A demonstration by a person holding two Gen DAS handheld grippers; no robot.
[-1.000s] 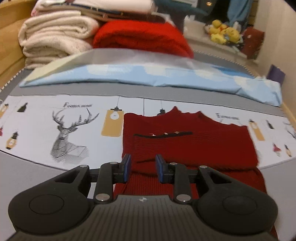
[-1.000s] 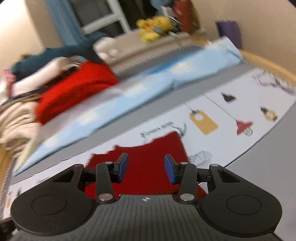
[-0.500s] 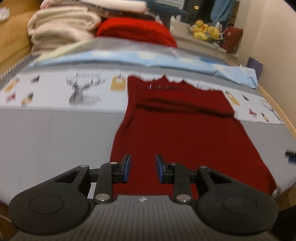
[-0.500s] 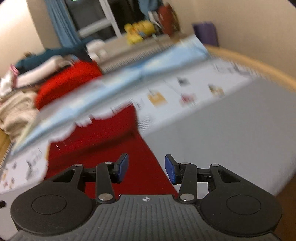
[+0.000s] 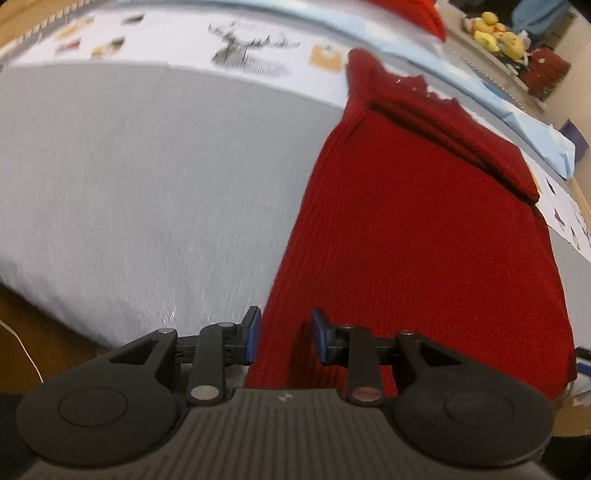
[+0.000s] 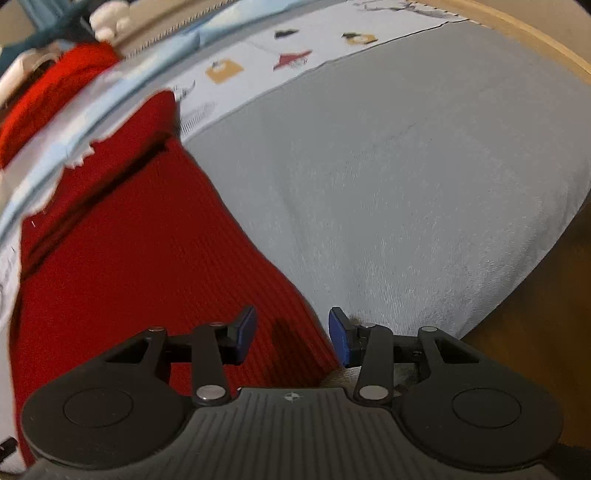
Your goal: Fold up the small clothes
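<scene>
A dark red knitted garment [image 5: 424, 229] lies flat on the grey bed cover [image 5: 147, 166], its sleeves folded across the top. My left gripper [image 5: 283, 339] is open, its jaws straddling the garment's near left hem corner. In the right wrist view the garment [image 6: 147, 266] fills the left side, and my right gripper [image 6: 291, 334] is open with its jaws over the near right hem corner. Neither gripper holds anything.
A white printed sheet with a deer drawing [image 5: 251, 48] and a light blue cloth [image 5: 517, 114] lie beyond the garment. A bright red blanket [image 6: 48, 96] and yellow plush toys [image 5: 495, 29] sit further back. The bed's wooden edge [image 6: 517, 33] curves at the right.
Both grippers have pulled back from the garment's upper part and dropped down to its near hem corners, left at the left corner, right at the right. Both stayed open.
</scene>
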